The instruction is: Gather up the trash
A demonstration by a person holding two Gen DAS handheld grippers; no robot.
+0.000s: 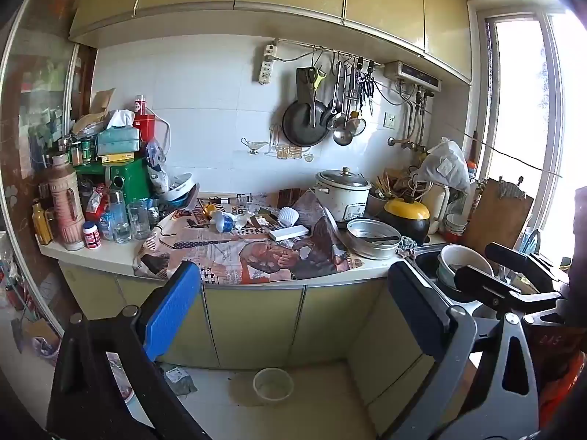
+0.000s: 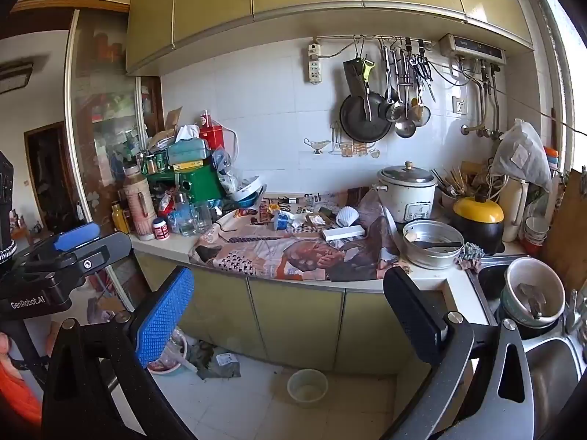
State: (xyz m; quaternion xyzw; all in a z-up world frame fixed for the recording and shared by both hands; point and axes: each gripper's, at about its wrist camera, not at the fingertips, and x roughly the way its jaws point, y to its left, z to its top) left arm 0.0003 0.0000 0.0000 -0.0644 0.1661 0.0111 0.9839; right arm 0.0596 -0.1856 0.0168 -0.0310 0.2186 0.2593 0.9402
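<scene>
Both grippers hang back from the table [image 1: 110,256], well short of anything on it. The left gripper [image 1: 293,315] has its jaws spread wide with nothing between them, and the right gripper [image 2: 290,315] is likewise released and empty.

The main risk, as I judge it, is picking the wrong thing. The trash lies mixed with kitchenware, and the rice cooker [image 2: 407,192] is a handy landmark: just to its left, on the spread newspaper [image 2: 279,253], sit a white pleated paper cup [image 2: 347,215], a flat white box [image 2: 343,233], crumpled white paper scraps [image 2: 299,220] and a tipped blue-and-white container [image 2: 280,220]. A reach into that cluster could snag the loose newspaper and drag everything with it, or nudge the metal bowl [image 2: 433,244] standing in front of the cooker toward the sink [image 2: 488,275]. Far left of the cooker, the glass jars [image 2: 194,218] and bottles crowd the table edge and could topple if an arm swings wide.

The scraps look light, thin and crushable, so a wide grip may close on air or squash them flat. The pleated cup looks stiff enough to pinch by its rim. On the floor, below and left of the cooker, lie a crumpled wrapper [image 2: 223,365] and a pale plastic bowl [image 2: 307,385]; whether the bowl counts as trash I cannot tell.
</scene>
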